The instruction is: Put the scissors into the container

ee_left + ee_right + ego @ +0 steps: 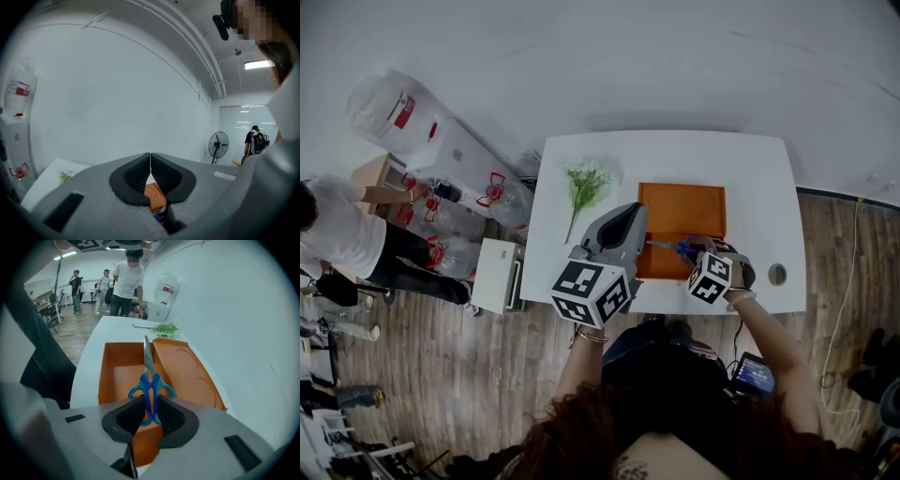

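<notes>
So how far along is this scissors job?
Done: the scissors are off the table, clamped by their blue handles in the right gripper. In hand: they are held over the open orange container, blades pointing away. Left: lowering them in and letting go. The left gripper is shut on nothing.

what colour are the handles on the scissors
The scissors have blue handles, clearest in the right gripper view.
</notes>
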Available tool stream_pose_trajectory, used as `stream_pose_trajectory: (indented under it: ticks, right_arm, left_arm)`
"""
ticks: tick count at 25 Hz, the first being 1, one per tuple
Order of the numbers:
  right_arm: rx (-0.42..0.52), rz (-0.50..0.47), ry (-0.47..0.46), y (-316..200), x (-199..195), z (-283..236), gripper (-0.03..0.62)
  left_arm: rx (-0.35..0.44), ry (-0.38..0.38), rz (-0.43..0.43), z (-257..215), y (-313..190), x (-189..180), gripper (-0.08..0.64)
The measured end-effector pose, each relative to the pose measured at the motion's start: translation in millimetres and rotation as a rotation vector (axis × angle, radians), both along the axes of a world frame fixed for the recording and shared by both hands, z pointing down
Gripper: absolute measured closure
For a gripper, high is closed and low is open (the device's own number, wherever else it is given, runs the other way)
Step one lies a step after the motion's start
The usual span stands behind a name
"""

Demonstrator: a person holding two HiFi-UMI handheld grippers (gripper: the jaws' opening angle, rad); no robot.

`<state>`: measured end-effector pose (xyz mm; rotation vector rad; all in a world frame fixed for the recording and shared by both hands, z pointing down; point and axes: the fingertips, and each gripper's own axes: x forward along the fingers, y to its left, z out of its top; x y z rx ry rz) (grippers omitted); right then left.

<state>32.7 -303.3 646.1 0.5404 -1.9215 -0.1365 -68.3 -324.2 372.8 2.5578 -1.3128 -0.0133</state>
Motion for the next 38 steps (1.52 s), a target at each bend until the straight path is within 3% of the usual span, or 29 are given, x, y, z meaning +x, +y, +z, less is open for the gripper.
stream_pose_trajectory:
  ticks: [22, 38]
  right_arm:
    - [-0.171, -0.053, 0.187, 3.1, 3.1, 46.6, 0.518]
    - [-0.240, -0.020, 0.189, 1.6, 3.2, 46.4, 0.515]
  left_arm:
    - [-0.038, 0.008, -0.050, 14.0, 5.5, -13.9, 0.541]
    - [-0.047, 0.019, -0.061, 15.6, 14.1, -18.9, 0.541]
